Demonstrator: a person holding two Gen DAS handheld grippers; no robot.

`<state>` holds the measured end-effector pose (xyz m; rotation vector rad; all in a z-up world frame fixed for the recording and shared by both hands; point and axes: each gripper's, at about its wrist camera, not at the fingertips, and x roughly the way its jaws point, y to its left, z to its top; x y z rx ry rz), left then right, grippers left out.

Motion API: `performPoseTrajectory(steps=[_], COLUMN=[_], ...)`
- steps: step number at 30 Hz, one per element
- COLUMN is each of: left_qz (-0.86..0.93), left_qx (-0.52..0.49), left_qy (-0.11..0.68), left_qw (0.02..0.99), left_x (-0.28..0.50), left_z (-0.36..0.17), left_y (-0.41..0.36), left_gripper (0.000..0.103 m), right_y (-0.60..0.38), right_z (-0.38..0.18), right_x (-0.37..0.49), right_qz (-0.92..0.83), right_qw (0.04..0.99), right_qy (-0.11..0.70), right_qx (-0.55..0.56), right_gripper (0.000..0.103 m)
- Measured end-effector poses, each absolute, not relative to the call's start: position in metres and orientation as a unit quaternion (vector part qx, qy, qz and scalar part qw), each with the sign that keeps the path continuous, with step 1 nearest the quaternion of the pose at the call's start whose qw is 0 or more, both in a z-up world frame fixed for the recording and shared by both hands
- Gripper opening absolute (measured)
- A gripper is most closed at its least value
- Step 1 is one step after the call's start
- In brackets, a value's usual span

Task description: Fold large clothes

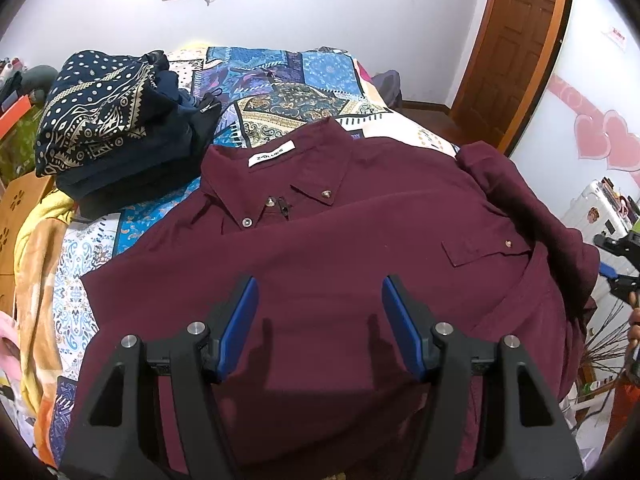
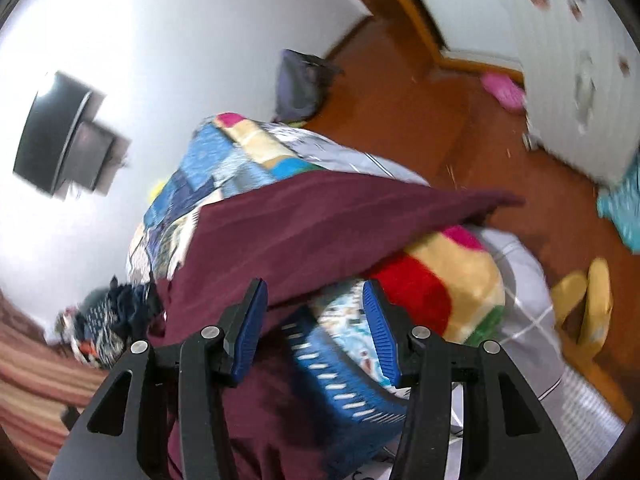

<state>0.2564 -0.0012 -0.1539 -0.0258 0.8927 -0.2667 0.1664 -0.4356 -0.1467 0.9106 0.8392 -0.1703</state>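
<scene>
Here, a smooth maroon shirt point(image 1: 320, 248) with metal-snap collar lies flat on the patchwork quilt point(image 1: 280, 80); left gripper point(image 1: 318, 320) and right gripper point(image 2: 316, 324) gape wide, holding nothing.

A bed point(image 1: 304, 76) carries it all, dressed in a patchwork spread of blue, cream and paisley panels; on it lies a maroon button-down shirt point(image 1: 320, 248), front up, collar toward the far wall, one side hanging past the bed's edge. Just left of the collar sits a pile of dark folded clothes point(image 1: 116, 128), topped by a navy-and-cream print.
</scene>
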Motion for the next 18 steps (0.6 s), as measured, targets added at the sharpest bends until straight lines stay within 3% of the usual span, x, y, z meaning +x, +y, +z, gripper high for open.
performPoseTrajectory(steps=[6,14,16,18], left_qz=[-0.125,-0.117,-0.116,-0.116], left_qx=[-0.008,-0.011,-0.011,-0.011], left_qy=[0.433,0.438,0.437,0.435], left_qw=[0.893,0.891,0.892,0.893], left_x=[0.258,0.261,0.261,0.26], left_z=[-0.155,-0.158,-0.158,-0.157], left_y=[-0.003,0.0,0.0,0.002], left_gripper=[0.063,0.063,0.063,0.063], right_y=[-0.456,-0.461,-0.462,-0.459], right_z=[-0.187,-0.198,-0.198,-0.193], right_x=[0.179,0.204,0.209,0.212], right_qz=[-0.08,-0.1,-0.109,-0.126], right_qw=[0.765,0.786,0.794,0.806], right_qy=[0.393,0.374,0.376,0.382], right_qx=[0.503,0.481,0.465,0.435], right_gripper=[0.046,0.046,0.039,0.023])
